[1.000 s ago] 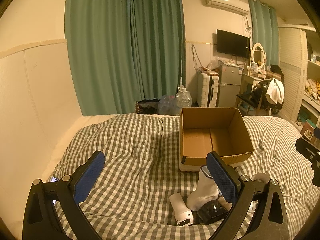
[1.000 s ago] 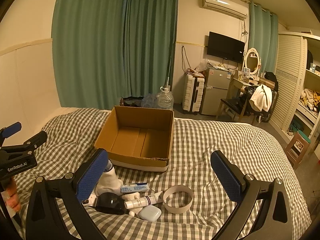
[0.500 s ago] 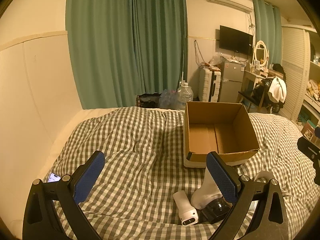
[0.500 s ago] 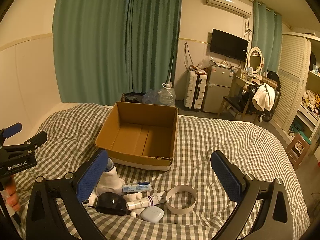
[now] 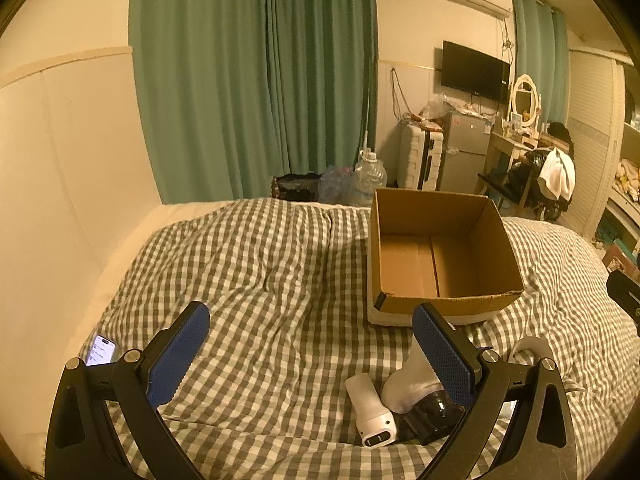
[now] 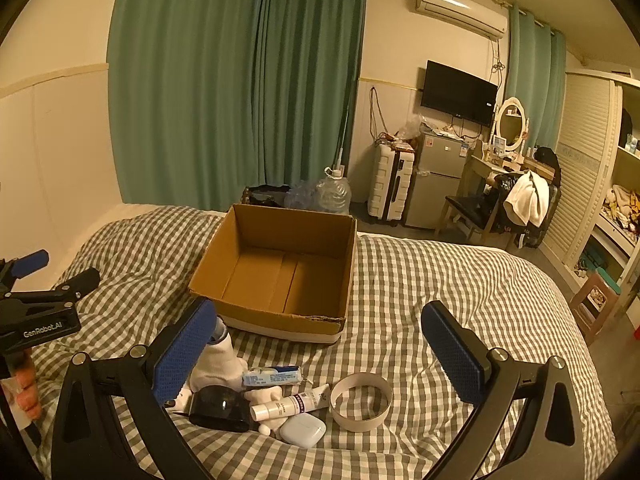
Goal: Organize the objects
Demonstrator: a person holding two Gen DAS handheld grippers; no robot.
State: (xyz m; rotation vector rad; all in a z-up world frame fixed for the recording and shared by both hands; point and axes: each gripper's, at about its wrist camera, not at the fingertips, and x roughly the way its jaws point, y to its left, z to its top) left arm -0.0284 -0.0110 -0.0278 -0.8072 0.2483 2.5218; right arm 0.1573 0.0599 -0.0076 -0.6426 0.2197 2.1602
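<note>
Step in hand: pre-grasp, nothing packed yet, judged from the cardboard box (image 6: 280, 276), which sits open-topped on the bed (image 6: 440, 280) with a bare floor. The items to organize lie in a loose pile on the checked cover just in front of the box's near wall: white sock (image 6: 218, 362), black rounded device (image 6: 222, 404), blue-white tube (image 6: 272, 376), small white tube w/ label (image 6: 292, 402), white earbud-type case (image 6: 303, 431), white ring of tape or band (image 6: 361, 402), and a white handheld unit (image 5: 370, 410) beside the sock. Left hand-held gripper (image 5: 316, 348): jaws spread wide, holding nothing, hovering above the cover w/ its right pad near the sock. Right hand-held gripper (image 6: 320, 348): jaws also wide, empty, positioned over the pile. A phone (image 5: 102, 350) lies at the bed's left edge, well apart from the pile. Next move, est.: lower one gripper onto a single item, close on it, lift, carry over the box rim, release inside. Items touch and overlap, so pick an outer one first, e.g. the ring or the case. Exact identity of the black device is unclear at this res.
</note>
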